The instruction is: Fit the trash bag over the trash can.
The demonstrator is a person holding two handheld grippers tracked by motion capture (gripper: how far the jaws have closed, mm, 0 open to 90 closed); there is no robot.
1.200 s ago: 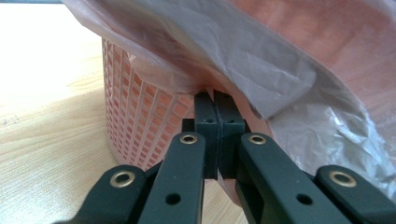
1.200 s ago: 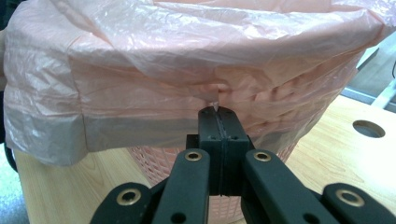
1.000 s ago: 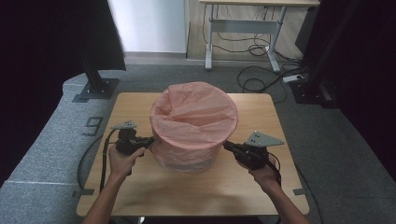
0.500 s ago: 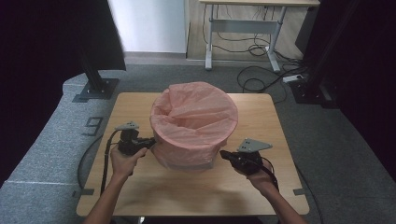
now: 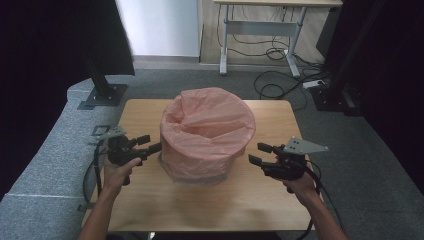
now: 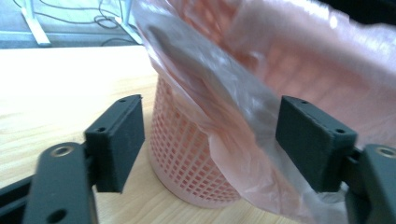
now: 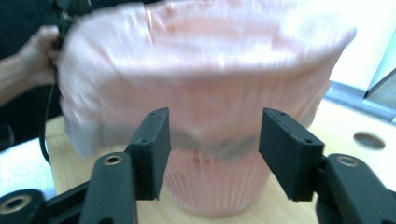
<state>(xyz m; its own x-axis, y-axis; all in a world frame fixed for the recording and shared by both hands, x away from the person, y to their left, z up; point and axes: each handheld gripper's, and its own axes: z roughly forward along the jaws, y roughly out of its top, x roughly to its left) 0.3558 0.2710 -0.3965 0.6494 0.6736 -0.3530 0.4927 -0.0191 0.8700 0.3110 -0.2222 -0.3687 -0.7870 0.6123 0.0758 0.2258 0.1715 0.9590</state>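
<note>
A pink mesh basket [image 5: 200, 172] lined with a thin pink plastic bag [image 5: 207, 117] stands upright mid-table. My left gripper [image 5: 148, 144] is at its left side, jaws spread, having just been opening. In the left gripper view the bag's loose hem [image 6: 243, 135] hangs between the jaws of that gripper [image 6: 210, 121], over the mesh [image 6: 182, 158], and the pads do not press on it. My right gripper [image 5: 258, 153] hovers off the basket's right side, apart from it, and its jaws have also just been opening. In its own view that gripper [image 7: 212, 126] holds nothing and faces the bag [image 7: 201, 79].
The wooden table [image 5: 280, 200] has bare room in front of the basket and to both sides, and a round hole [image 7: 369, 140] in its top. Black stand bases [image 5: 102, 95] and a desk frame with cables [image 5: 260, 50] stand on the floor behind.
Both grippers' jaws, earlier together at the bag's sides, now stand apart. The right gripper has pulled away to the right and risen. The left stays by the basket's left side.
</note>
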